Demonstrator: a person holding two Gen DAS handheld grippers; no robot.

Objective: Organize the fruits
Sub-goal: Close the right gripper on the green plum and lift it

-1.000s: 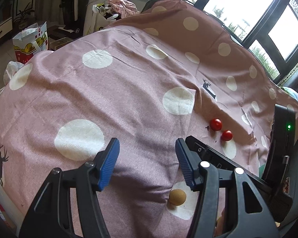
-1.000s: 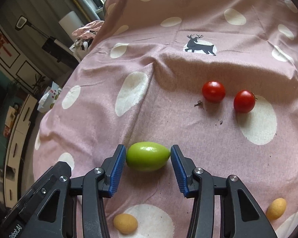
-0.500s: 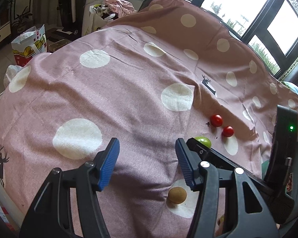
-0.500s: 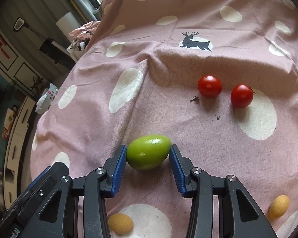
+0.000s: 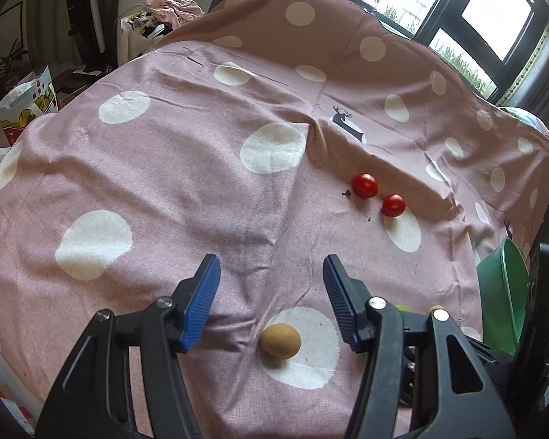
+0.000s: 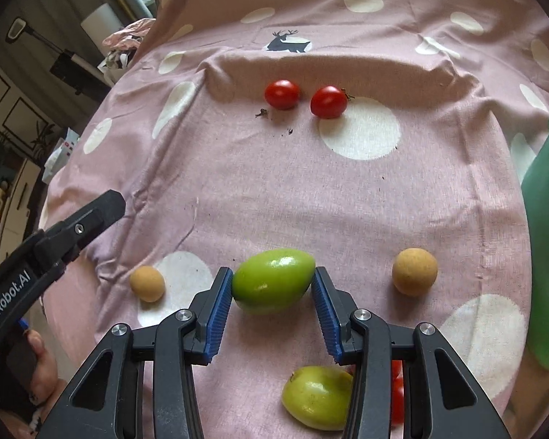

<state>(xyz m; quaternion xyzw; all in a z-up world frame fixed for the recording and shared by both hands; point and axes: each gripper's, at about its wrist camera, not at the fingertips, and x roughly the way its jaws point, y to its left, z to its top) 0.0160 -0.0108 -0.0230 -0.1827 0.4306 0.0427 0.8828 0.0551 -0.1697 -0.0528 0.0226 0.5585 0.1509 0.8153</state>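
Green fruit (image 6: pixel 273 281), egg-shaped, sits pinched between the blue pads of the right gripper (image 6: pixel 272 292), whose jaws have just been closing onto it, above the pink dotted cloth (image 6: pixel 311 197). From it, 2 red tomatoes (image 6: pixel 282 94) lie at 12 o'clock, 1 tan round fruit (image 6: pixel 414 271) at 3 o'clock, another (image 6: pixel 147 283) at 9 o'clock, a yellow-green fruit (image 6: pixel 316 397) at 6 o'clock. Left gripper (image 5: pixel 271 298) hangs spread and empty, a tan fruit (image 5: pixel 280 340) below its gap.

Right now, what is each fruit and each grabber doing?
Right gripper: shut on the green fruit.
Left gripper: open, empty.
Two red tomatoes: lying side by side, apart.
Tan fruits: lying loose on the cloth.
Second green fruit: lying loose, partly hidden.
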